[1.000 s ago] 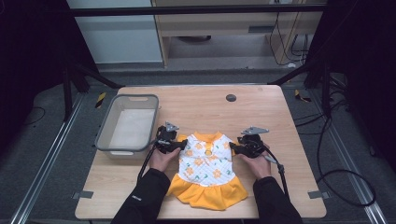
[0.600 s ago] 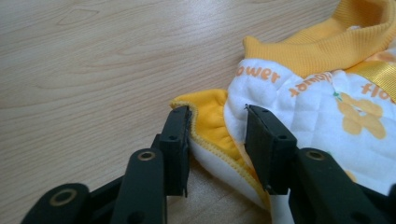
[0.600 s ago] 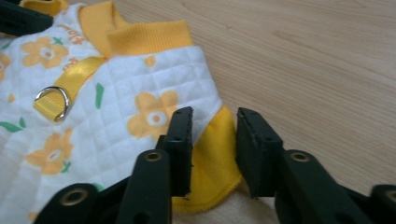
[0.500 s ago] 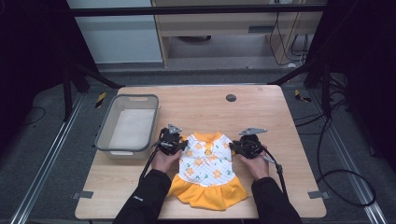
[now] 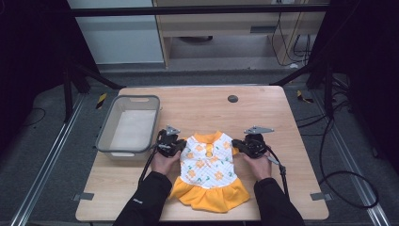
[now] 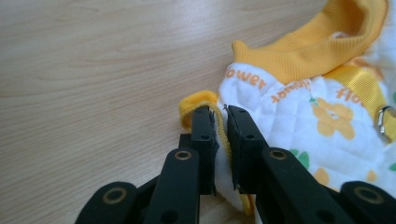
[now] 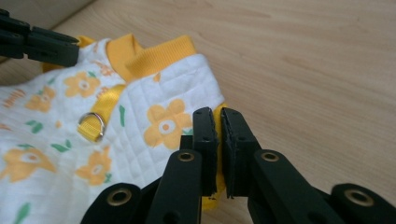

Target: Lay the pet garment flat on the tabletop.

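Jaws of both grippers have just been closing, each pair now pinching an edge of a small dress (image 5: 207, 167) that lies flat on the wooden bench (image 5: 197, 106). In the left gripper view, the left gripper (image 6: 218, 122) clamps the yellow sleeve trim (image 6: 198, 100) at one shoulder, with the fabric edge caught between the two black jaws. In the right gripper view, the right gripper (image 7: 218, 122) clamps the yellow trim at the opposite shoulder in the same way.

Seen from the high view, the dress sits near the front middle of the bench, its yellow collar (image 5: 207, 137) pointing away from the person and its yellow ruffled skirt (image 5: 211, 194) toward them. The body is white quilted cloth printed with orange flowers. A yellow strap with a metal ring (image 7: 91, 125) runs down from the collar.

The person's hands, in dark sleeves, hold the left gripper (image 5: 175, 145) and right gripper (image 5: 239, 145) at either side of the dress. A grey plastic bin (image 5: 110, 123) stands on the bench just to the left of the left gripper. A small dark round disc (image 5: 232, 98) sits on the far part of the bench.
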`<state>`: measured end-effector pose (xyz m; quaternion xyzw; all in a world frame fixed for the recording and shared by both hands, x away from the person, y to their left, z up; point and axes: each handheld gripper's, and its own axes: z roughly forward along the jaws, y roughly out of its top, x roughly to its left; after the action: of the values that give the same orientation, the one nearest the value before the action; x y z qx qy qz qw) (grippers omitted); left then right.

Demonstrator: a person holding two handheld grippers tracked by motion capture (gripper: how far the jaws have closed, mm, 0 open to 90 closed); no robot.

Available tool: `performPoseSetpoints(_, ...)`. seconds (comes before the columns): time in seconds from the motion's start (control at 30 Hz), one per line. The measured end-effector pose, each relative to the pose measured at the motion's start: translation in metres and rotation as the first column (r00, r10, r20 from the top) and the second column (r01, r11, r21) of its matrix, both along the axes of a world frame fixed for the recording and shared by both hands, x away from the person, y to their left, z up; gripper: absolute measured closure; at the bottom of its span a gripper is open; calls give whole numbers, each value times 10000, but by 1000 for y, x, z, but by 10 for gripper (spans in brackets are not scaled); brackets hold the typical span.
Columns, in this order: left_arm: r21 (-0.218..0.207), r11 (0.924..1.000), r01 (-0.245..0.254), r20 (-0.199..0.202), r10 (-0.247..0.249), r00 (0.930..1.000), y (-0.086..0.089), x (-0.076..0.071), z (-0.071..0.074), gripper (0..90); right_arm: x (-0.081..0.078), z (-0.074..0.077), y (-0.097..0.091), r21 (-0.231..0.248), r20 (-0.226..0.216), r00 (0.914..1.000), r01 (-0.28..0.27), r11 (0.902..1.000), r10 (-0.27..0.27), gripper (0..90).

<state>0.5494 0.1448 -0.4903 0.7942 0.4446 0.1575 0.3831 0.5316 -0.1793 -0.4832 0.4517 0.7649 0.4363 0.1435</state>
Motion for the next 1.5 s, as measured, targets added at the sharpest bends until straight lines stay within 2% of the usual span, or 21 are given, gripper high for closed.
performPoseSetpoints(0.07,-185,9998,8,234,-3,9997,4,-2,7,815,-1,4,1,-15,93,10000,-28,10000,28,853)
performPoseSetpoints(0.13,-434,9990,48,591,-22,9983,8,-4,20,817,-4,22,5,-150,897,9955,-300,9994,312,854)
performPoseSetpoints(0.17,-483,9988,47,762,-10,9971,9,-5,26,817,-4,22,5,-150,897,9955,-300,9994,312,854)
performPoseSetpoints(0.2,-626,9980,17,1018,47,9948,10,-4,37,817,-3,32,7,-97,1227,9919,-309,9995,319,854)
performPoseSetpoints(0.27,-632,9980,3,1168,71,9931,10,-3,43,817,-2,35,8,-127,1362,9902,-280,9995,295,853)
performPoseSetpoints(0.3,-624,9980,-7,1352,91,9908,9,-1,50,817,3,41,10,-154,1716,9851,-83,9998,108,853)
performPoseSetpoints(0.37,-590,9982,-110,1664,207,9858,6,3,60,816,6,43,10,-170,1819,9833,51,9998,-19,852)
performPoseSetpoints(0.47,-570,9973,-469,2040,576,9773,1,11,70,793,15,47,12,-437,2407,9693,629,9971,-506,839)
performPoseSetpoints(0.5,-507,9948,-886,2103,974,9728,0,19,73,673,22,47,14,-612,2703,9585,1109,9919,-905,775)
performPoseSetpoints(0.53,-507,9948,-886,2103,974,9728,0,19,73,578,22,47,14,-612,2703,9585,1109,9919,-905,775)
performPoseSetpoints(0.57,-432,9933,-1074,2048,1140,9721,0,21,74,578,24,46,14,-679,2739,9556,1316,9890,-1084,705)
performPoseSetpoints(0.6,-549,9915,-1181,1913,1265,9733,2,22,75,503,25,45,14,-912,2725,9544,1519,9842,-1221,662)
performPoseSetpoints(0.7,-501,9918,-1179,1790,1251,9759,7,17,77,481,22,45,12,-890,2730,9545,1490,9848,-1197,621)
performPoseSetpoints(0.8,-649,9923,-1053,1747,1152,9779,16,6,80,475,13,48,5,-866,2679,9569,1401,9864,-1124,582)
performPoseSetpoints(0.83,-846,9923,-901,1682,1034,9803,21,-2,83,471,6,52,0,-809,2548,9610,1316,9880,-1072,555)
performPoseSetpoints(0.87,-846,9923,-901,1682,1034,9803,21,-2,83,470,6,52,0,-809,2548,9610,1316,9880,-1072,555)
performPoseSetpoints(1.1,-808,9966,-168,1780,310,9835,38,-44,88,480,-25,56,-10,-680,2128,9747,845,9941,-683,516)
performPoseSetpoints(1.2,-582,9981,204,1610,-108,9869,43,-63,82,523,-43,51,-12,-752,1730,9842,514,9958,-377,508)
performPoseSetpoints(1.3,-618,9972,415,1451,-322,9889,45,-73,76,540,-52,48,-12,-706,1561,9874,389,9967,-275,507)
performPoseSetpoints(1.37,-330,9971,691,1266,-645,9899,46,-85,67,551,-62,42,-13,-658,1401,9901,204,9976,-110,507)
performPoseSetpoints(1.5,-123,9956,930,1082,-912,9899,47,-94,57,565,-72,36,-14,-613,1205,9927,42,9981,32,509)
